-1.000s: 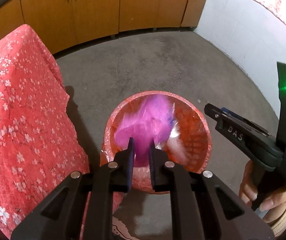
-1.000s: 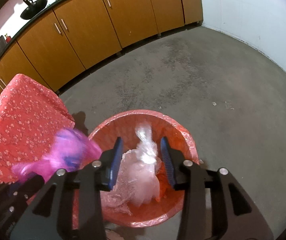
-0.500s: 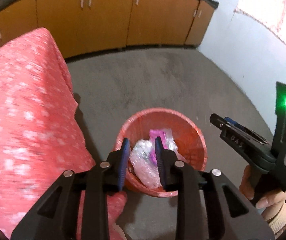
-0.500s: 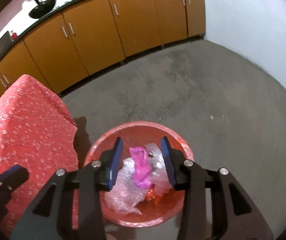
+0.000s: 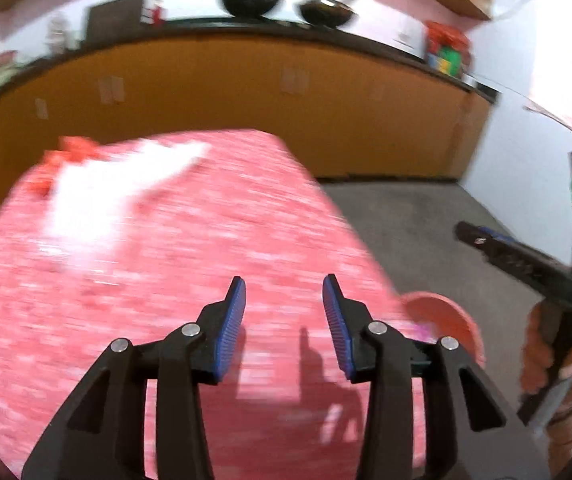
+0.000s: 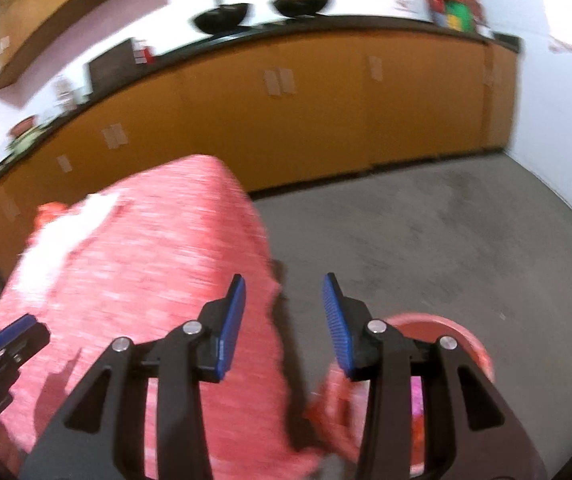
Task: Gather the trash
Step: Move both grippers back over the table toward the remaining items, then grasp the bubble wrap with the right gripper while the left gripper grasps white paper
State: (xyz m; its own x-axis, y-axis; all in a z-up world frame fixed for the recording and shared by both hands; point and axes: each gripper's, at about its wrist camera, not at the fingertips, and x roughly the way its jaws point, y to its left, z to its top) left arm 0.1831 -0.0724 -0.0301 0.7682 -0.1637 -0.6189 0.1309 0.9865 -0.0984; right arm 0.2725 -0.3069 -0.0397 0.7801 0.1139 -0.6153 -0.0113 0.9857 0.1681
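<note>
My left gripper (image 5: 284, 292) hangs over the red flowered tablecloth (image 5: 166, 280); its jaws are opening and nothing is between them. My right gripper (image 6: 284, 292) stands open and empty past the table's corner, over the floor. The red trash bin (image 5: 445, 312) peeks out low at the right behind the left fingers; in the right wrist view the bin (image 6: 465, 340) sits under the right finger, with pink trash (image 6: 415, 396) inside. At the table's far end lie blurred white trash (image 5: 98, 196) and red trash (image 5: 74, 148). The right gripper's body (image 5: 525, 264) shows at the right edge, held by a hand.
Orange cabinets (image 6: 305, 112) with a dark counter run along the back wall, with two black bowls (image 6: 222, 20) on top. Grey floor (image 6: 425, 232) lies right of the table, with a white wall (image 6: 557, 100) beyond. The cloth (image 6: 146, 260) drapes down the table's side.
Both grippers rose and swung left from above the bin to the table. The pink bag dropped into the bin. The left jaws widened.
</note>
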